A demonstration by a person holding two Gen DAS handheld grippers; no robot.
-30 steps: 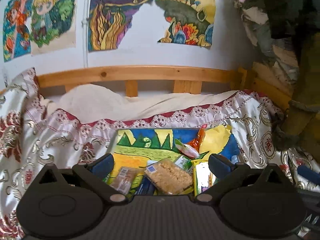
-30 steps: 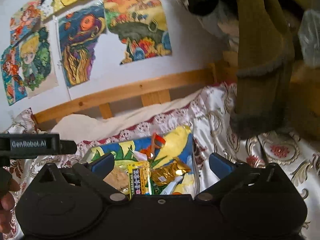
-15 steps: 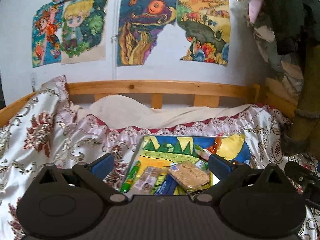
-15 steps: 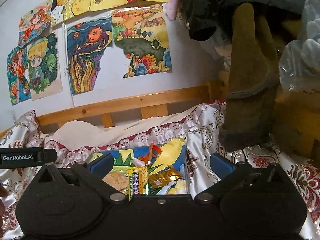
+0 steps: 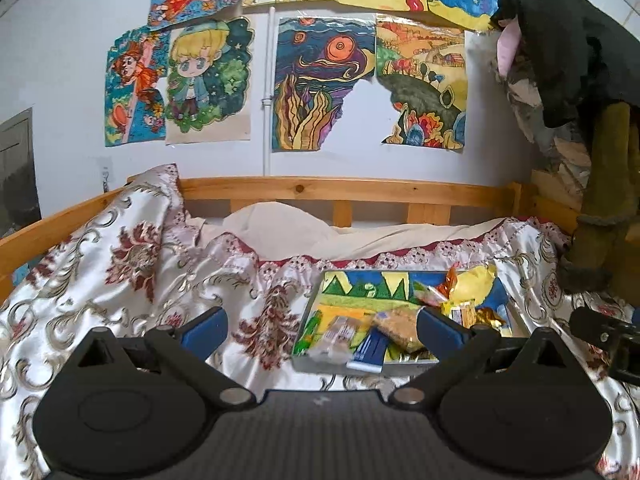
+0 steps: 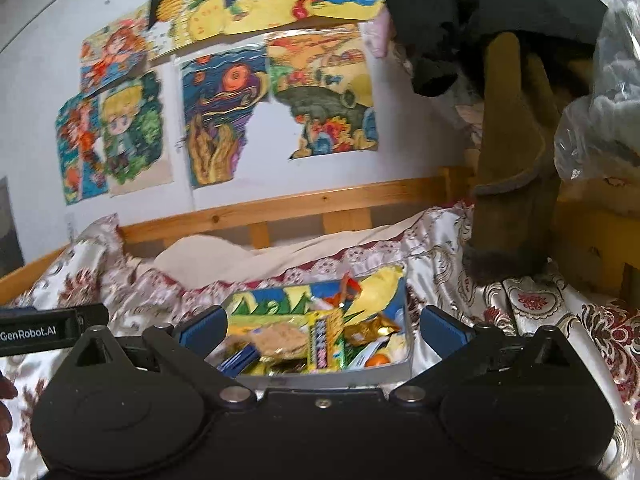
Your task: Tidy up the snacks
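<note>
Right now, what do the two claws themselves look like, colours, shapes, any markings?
Both match: the left claw and right claw each have matte black linkage arms with silver pivot pins, rounded black housings stamped with a triangle, and blue fingertips. The left claw's body, seen from the right camera, carries a white GenRobot.AI label.

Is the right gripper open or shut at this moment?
Open. The right gripper has its blue fingers spread wide, with nothing between them; the snack tray lies beyond.

Silvery-white bedspread point(image 5: 120, 264) with maroon floral scrolls at lower left; bright multicoloured drawings point(image 5: 320, 84) on white wall up top; blue, green, yellow painted tray point(image 6: 400, 366) at centre.
</note>
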